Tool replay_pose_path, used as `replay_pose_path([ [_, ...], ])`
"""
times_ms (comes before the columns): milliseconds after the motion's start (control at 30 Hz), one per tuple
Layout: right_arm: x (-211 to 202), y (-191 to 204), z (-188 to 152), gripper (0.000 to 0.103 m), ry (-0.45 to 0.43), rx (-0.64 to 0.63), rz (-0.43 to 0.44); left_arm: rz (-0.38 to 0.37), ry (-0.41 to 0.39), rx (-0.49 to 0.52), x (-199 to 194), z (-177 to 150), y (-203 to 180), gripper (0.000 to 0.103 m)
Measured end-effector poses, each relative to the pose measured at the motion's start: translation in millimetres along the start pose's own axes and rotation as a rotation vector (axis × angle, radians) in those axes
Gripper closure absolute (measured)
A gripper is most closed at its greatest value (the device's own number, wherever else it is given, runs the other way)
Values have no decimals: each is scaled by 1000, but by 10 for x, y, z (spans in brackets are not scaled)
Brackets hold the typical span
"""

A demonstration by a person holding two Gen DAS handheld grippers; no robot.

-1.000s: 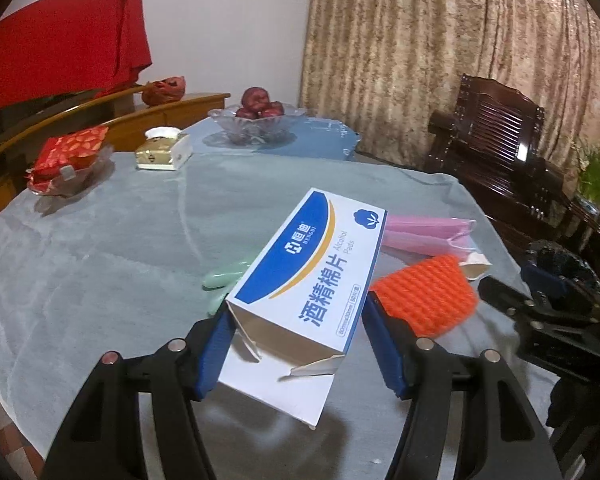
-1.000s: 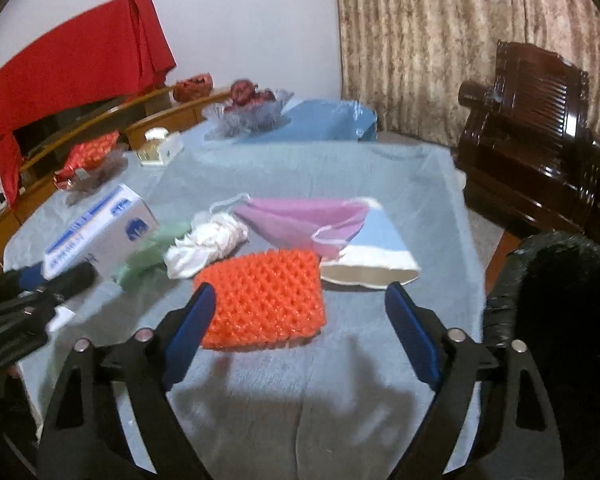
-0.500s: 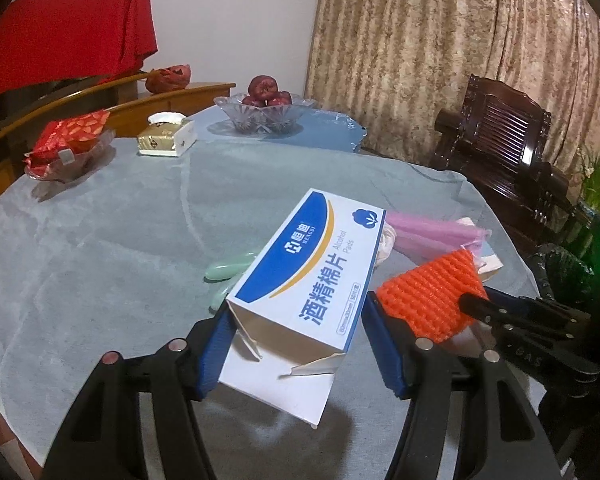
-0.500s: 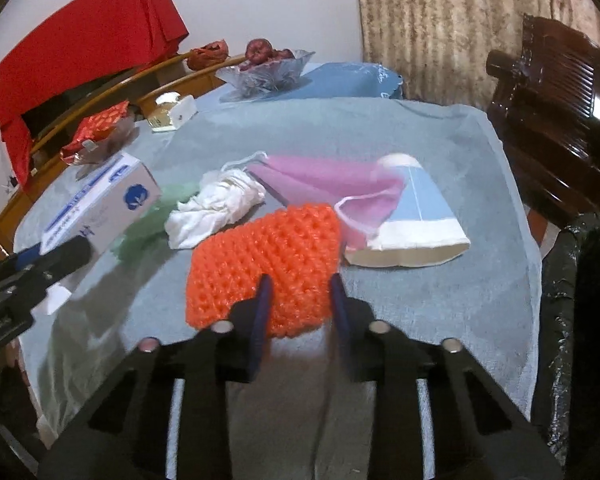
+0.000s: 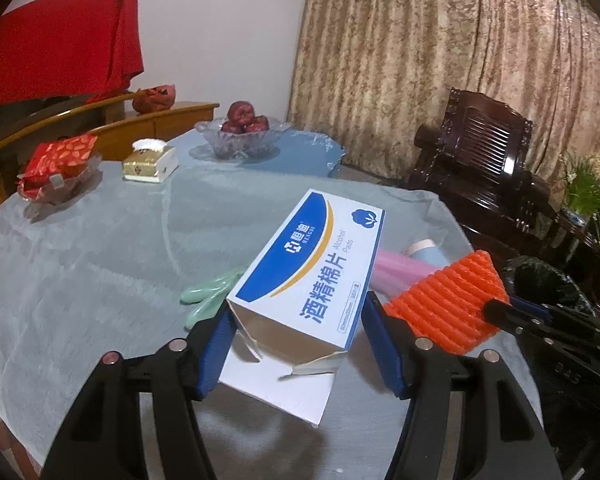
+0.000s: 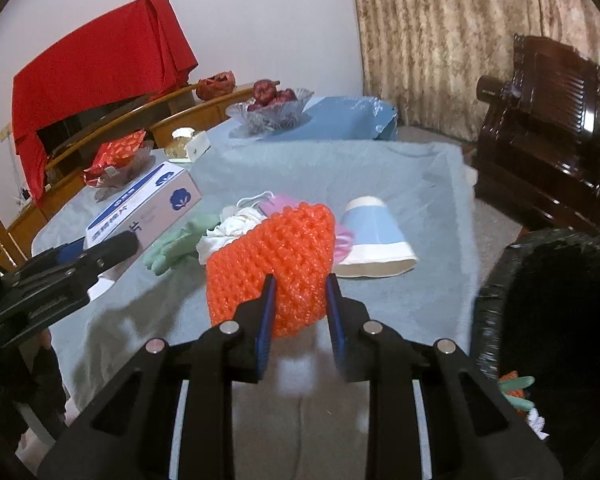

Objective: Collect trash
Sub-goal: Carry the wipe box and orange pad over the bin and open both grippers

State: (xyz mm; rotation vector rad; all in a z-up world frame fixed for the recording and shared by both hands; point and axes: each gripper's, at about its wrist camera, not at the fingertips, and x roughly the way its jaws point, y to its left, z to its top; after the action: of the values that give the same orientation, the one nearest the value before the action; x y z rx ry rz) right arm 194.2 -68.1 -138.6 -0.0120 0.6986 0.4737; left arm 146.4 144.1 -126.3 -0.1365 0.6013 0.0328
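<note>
My left gripper is shut on a white and blue alcohol pad box with a torn open end, held just above the grey tablecloth. The box also shows in the right wrist view. My right gripper is shut on an orange foam fruit net and holds it lifted off the table; the net also shows in the left wrist view. On the table lie a green glove, a crumpled white tissue, a pink mask and a tipped blue paper cup.
A black-lined trash bin stands at the table's right edge with some trash inside. At the far side are a glass fruit bowl, a gold tissue box and a red snack packet. A dark wooden chair stands to the right.
My right gripper closed on the orange net and lifted it off the table. My left gripper kept its hold on the box and rose slightly.
</note>
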Motion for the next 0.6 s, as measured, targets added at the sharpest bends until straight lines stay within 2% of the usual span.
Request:
replay_pose_path([
  [300,-506,-294,-90,80,-57,18,-75,-71,-28,25,-121,69,-354,41],
  [600,-961,-702,-81,80,-132,66,-161,-171,-35,88,-120,140,-923,41],
])
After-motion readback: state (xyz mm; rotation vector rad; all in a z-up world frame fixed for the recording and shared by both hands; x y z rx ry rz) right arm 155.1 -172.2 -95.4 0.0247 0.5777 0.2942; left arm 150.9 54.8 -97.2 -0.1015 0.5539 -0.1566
